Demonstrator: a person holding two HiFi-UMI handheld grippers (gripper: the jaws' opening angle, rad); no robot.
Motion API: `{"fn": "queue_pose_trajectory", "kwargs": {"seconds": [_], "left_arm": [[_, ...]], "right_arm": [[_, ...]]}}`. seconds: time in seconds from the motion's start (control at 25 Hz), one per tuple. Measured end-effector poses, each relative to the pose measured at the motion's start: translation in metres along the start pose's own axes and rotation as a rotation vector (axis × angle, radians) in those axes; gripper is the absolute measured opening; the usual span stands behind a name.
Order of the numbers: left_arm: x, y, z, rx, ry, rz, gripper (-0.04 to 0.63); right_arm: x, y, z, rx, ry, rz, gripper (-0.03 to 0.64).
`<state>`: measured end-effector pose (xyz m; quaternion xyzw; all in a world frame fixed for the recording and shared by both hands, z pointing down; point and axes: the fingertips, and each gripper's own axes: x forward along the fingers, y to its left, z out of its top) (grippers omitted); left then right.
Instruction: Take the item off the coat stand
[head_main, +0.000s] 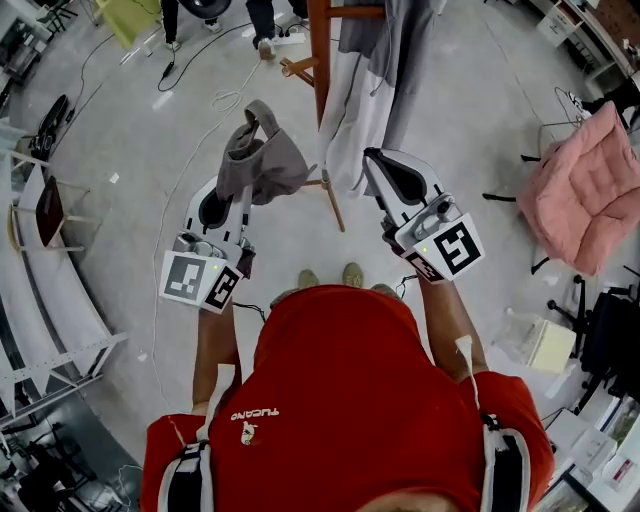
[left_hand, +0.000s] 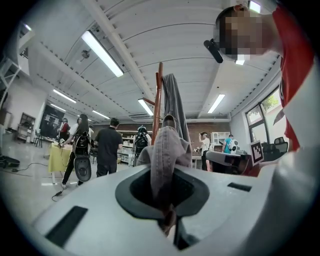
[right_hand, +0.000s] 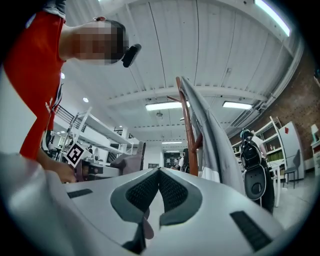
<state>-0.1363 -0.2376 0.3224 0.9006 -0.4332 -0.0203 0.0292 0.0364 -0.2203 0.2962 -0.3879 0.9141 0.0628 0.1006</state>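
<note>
Grey garment (head_main: 262, 160) is pinched in your left gripper (left_hand: 167, 210) near the coat stand (head_main: 319, 50); your right gripper (right_hand: 159, 175) has its fingers together, empty.

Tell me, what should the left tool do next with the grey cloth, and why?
Probably pull the left tool back toward the person, away from the coat stand. Its jaws are shut on the grey cloth, which looks clear of the stand, while a pale garment hangs on the stand close beside it and could snag.
</note>
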Motion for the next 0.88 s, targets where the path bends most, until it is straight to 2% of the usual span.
{"fn": "queue_pose_trajectory", "kwargs": {"seconds": [0.88], "left_arm": [[0.0027,0.0012,0.0002,-0.012,-0.009,-0.003,0.023]], "right_arm": [[-0.0074,-0.0054,0.0025,-0.003,-0.003,-0.011,0.023]]}}
